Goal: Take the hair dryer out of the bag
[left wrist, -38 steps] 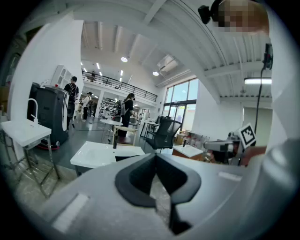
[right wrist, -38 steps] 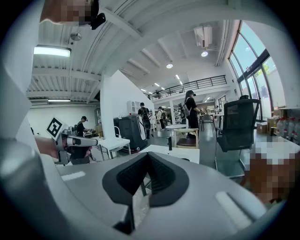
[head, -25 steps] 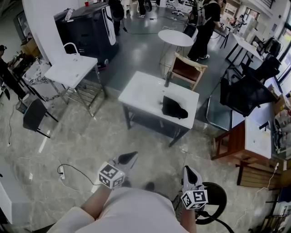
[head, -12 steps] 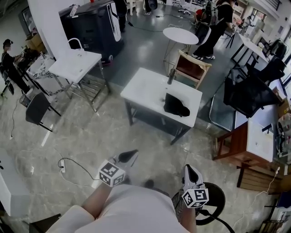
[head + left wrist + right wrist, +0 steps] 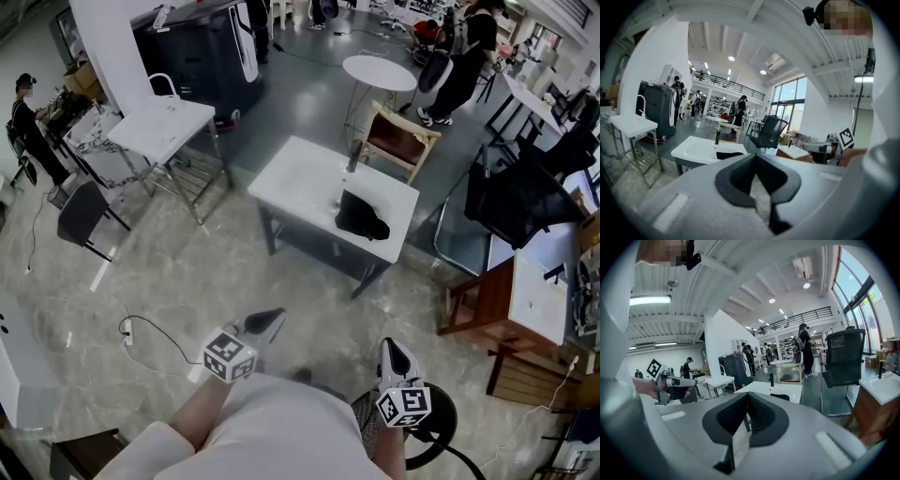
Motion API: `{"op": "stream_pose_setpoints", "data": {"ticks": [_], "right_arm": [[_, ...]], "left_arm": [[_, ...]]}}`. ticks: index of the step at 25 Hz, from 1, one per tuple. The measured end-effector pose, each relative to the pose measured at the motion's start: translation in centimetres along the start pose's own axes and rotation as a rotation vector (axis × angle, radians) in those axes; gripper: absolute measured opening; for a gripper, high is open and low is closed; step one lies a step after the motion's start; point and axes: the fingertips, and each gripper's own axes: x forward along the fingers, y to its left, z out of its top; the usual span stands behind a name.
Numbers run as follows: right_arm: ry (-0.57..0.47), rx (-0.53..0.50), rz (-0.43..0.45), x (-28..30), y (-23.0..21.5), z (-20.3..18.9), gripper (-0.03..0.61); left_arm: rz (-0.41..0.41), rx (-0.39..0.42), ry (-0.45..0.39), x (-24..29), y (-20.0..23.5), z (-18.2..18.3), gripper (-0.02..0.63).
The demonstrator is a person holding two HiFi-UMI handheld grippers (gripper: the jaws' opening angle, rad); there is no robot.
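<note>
A black bag (image 5: pixel 361 217) lies on the right part of a white basin-top table (image 5: pixel 300 178), well ahead of me across the floor. No hair dryer shows outside it. My left gripper (image 5: pixel 275 318) and right gripper (image 5: pixel 388 346) are held low in front of the person's body, far short of the table, both shut and empty. In the left gripper view the shut gripper (image 5: pixel 756 157) points toward the table (image 5: pixel 696 149) and bag (image 5: pixel 729 154). The right gripper (image 5: pixel 748 397) also points at the bag (image 5: pixel 780 396).
A wooden chair (image 5: pixel 401 141) stands behind the table, a round white table (image 5: pixel 379 72) farther back. Another basin table (image 5: pixel 159 127) is at left, a black office chair (image 5: pixel 514 197) and wooden cabinet (image 5: pixel 511 300) at right. A cable (image 5: pixel 141 342) lies on the floor. People stand around.
The whole scene has slid slightly as the person moves toward the table with the bag. Both grippers keep their place before the body and stay shut.
</note>
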Motion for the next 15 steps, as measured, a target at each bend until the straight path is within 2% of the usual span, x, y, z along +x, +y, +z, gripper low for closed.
{"op": "stream_pose_setpoints", "data": {"ticks": [15], "right_arm": [[0.037, 0.007, 0.035, -0.4, -4.7, -1.6, 0.005]], "left_arm": [[0.032, -0.035, 0.004, 4.2, -1.8, -0.7, -0.002]]}}
